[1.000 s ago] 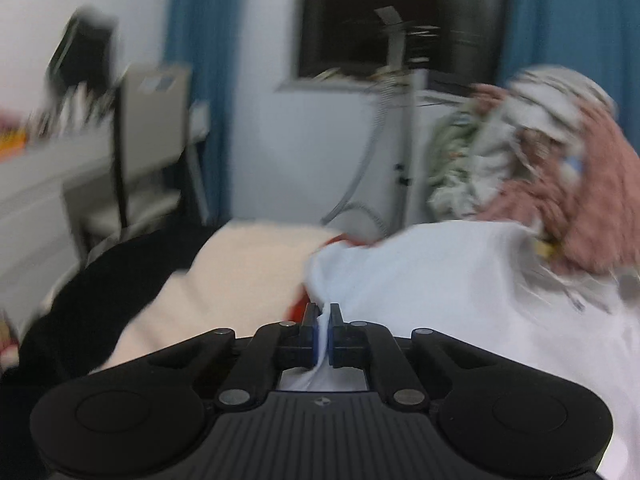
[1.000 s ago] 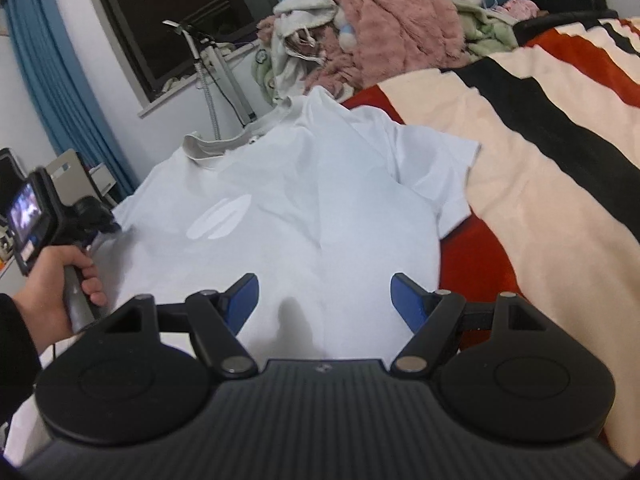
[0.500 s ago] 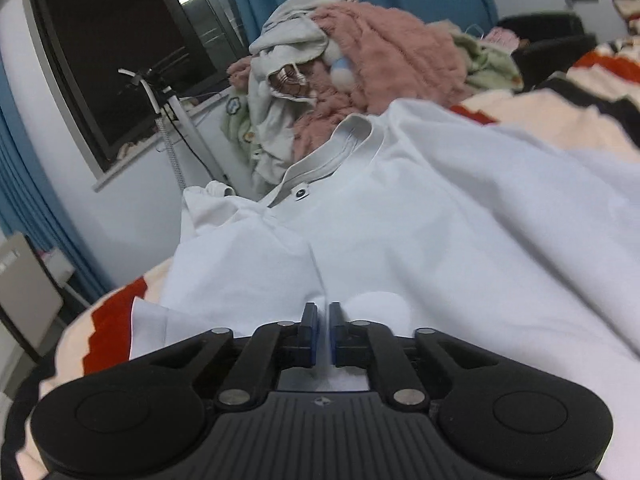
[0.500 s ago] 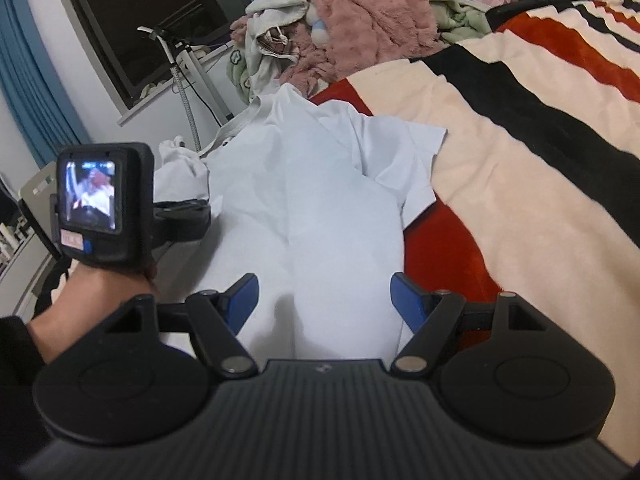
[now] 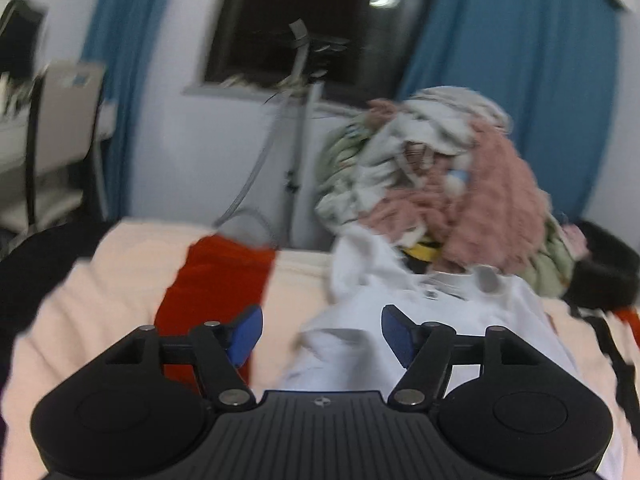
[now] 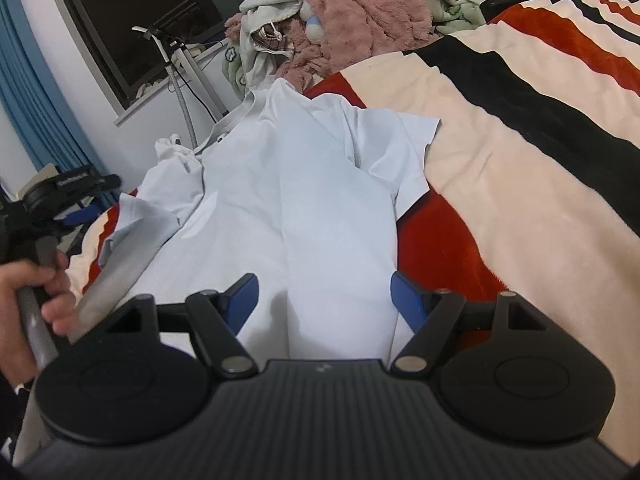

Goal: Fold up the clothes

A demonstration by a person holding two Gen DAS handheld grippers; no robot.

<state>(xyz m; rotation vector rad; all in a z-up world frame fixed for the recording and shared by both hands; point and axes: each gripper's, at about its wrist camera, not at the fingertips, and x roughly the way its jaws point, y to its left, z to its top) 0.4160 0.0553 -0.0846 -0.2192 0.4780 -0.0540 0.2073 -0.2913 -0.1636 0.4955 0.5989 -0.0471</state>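
Release: left claw (image 5: 320,334) is opening, nothing pinched, white polo shirt (image 6: 296,200) folded ahead; right claw (image 6: 324,296) gapes empty above its hem.

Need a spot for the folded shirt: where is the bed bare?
Bare striped blanket runs right of the white shirt, beside its sleeve. A smaller patch shows left of the shirt, near the left tool, whose jaws are opening. The far end is crowded by the clothes pile.

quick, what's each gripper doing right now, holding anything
Left gripper: jaws opening, nothing pinched; the white shirt lies beyond them.
Right gripper: open, holding nothing, above the shirt.
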